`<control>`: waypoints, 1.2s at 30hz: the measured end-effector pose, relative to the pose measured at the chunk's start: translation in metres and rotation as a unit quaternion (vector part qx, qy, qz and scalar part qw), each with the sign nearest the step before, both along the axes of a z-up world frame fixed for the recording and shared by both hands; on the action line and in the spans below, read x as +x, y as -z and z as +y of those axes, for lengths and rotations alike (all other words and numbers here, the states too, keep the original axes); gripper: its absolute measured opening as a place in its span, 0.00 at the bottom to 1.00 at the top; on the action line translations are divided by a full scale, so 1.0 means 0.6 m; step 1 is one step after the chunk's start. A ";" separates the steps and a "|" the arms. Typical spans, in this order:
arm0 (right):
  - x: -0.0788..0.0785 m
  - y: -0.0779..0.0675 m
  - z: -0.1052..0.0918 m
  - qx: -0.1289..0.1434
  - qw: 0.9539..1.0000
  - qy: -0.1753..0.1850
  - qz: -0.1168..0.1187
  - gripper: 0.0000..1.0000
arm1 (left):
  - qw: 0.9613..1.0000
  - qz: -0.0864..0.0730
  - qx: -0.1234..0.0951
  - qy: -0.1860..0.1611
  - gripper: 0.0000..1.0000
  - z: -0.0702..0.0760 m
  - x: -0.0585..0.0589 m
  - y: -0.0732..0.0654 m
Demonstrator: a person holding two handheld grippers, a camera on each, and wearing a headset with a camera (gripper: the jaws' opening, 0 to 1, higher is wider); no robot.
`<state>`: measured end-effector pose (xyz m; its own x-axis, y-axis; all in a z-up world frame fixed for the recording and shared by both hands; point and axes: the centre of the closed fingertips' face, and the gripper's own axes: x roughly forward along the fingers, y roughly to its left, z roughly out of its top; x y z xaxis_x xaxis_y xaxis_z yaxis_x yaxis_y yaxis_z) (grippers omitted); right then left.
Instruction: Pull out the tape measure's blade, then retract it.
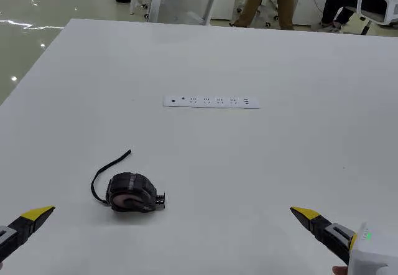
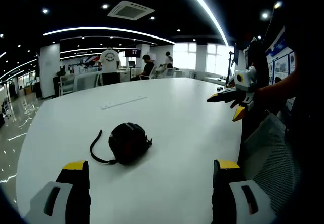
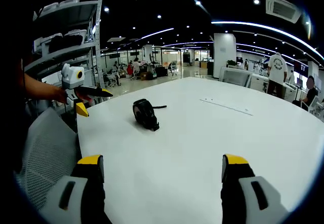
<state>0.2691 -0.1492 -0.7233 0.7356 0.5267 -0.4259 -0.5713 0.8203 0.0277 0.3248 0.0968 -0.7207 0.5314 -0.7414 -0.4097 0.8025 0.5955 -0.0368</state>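
A black tape measure (image 1: 132, 193) with a black wrist strap (image 1: 107, 168) lies on the white table (image 1: 249, 57), blade fully in. My left gripper (image 1: 31, 218) is at the lower left of the head view, a short way left of the tape. In its own view the left gripper (image 2: 151, 169) is open, with the tape measure (image 2: 129, 141) ahead between its yellow-tipped fingers (image 2: 75, 166). My right gripper (image 1: 306, 216) hovers at the lower right, far from the tape. The right gripper (image 3: 163, 163) is open too, and the tape measure (image 3: 145, 114) lies ahead to the left.
A white power strip (image 1: 211, 101) lies flat at the table's middle. Office chairs (image 1: 185, 1) and people stand beyond the far edge. The right gripper (image 2: 230, 96) enters the left gripper view from the right; the left gripper (image 3: 83, 93) enters the right gripper view from the left.
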 end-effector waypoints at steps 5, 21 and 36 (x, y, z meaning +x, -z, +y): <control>0.002 0.001 -0.002 -0.008 1.000 -0.009 0.003 0.98 | 1.000 0.003 0.005 0.006 0.98 0.000 0.005 0.003; 0.024 0.002 -0.007 -0.029 0.998 -0.049 0.011 0.95 | 0.999 0.004 0.027 0.030 0.94 -0.007 0.027 0.006; 0.054 0.009 0.005 -0.044 0.993 -0.110 0.016 0.87 | 0.996 0.002 0.053 0.066 0.84 -0.019 0.054 0.015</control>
